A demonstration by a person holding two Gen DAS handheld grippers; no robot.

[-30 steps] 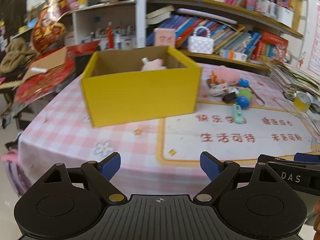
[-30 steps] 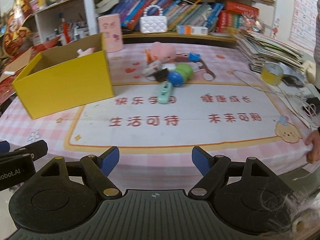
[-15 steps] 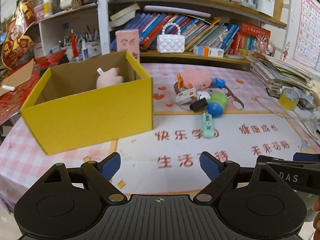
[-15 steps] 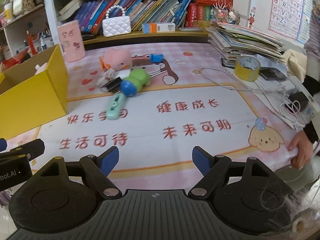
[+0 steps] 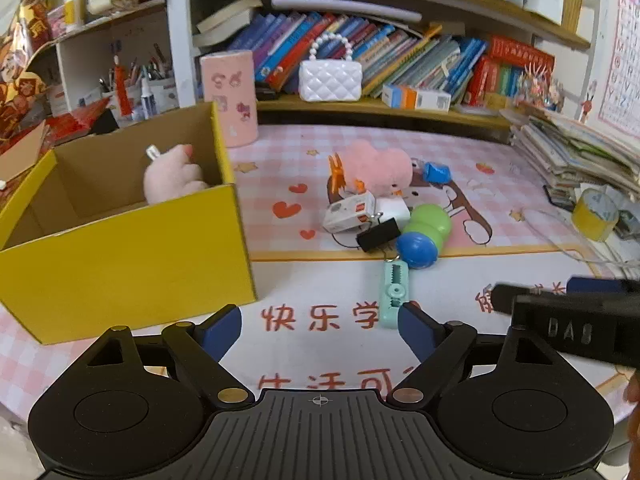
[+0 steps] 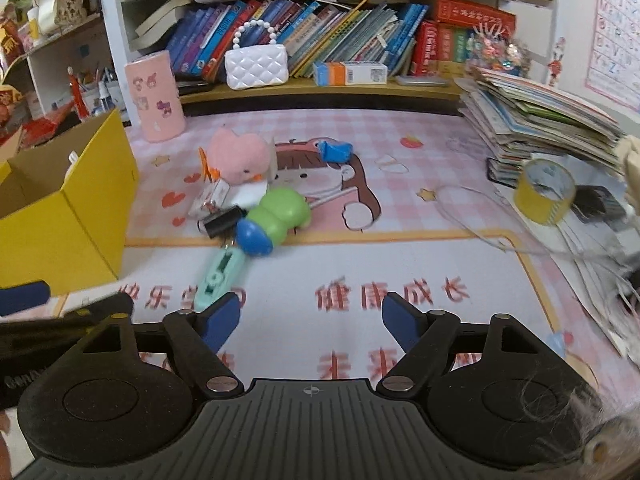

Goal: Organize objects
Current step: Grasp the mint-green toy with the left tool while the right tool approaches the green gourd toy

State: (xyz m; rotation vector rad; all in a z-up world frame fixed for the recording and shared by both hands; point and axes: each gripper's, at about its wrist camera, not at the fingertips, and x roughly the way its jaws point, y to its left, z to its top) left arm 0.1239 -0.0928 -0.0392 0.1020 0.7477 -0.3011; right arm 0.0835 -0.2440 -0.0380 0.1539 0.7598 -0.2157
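- Now both grippers are hovering over the table edge and facing the pile of small toys, w/ nothing between their pads.
- The left gripper [image 5: 320, 328] is standing wide open and empty; its jaws have just been closing a little, no thing between them.
- The right gripper [image 6: 312, 316] is also open and empty, a bit less wide; its jaws have just been closing slightly too.
- The nearest thing is the mint green clip [image 5: 394, 294]: in the left view it is lying just above the right blue pad, in the lower centre of the frame, its long axis pointing nearly straight away from the gripper. In the right view it is sitting just above the left pad, tilted up-right.
- So it is lying between the two grippers; I am judging the left one as a little better lined up, since the jaws would close across its narrow width.
- The clip is looking like hard, smooth plastic w/ small teeth along a slot, flat and long, w/ a ring at the far end.
- Behind it, the blue-green toy [image 5: 426, 236] is round and glossy, the black binder clip [image 5: 378, 235] is touching it, and the pink plush [image 5: 376, 166] is soft and fuzzy.
- The yellow box [image 5: 132, 264], stiff cardboard w/ open top, is sitting at the left of the frame, w/ one pink plush already inside.
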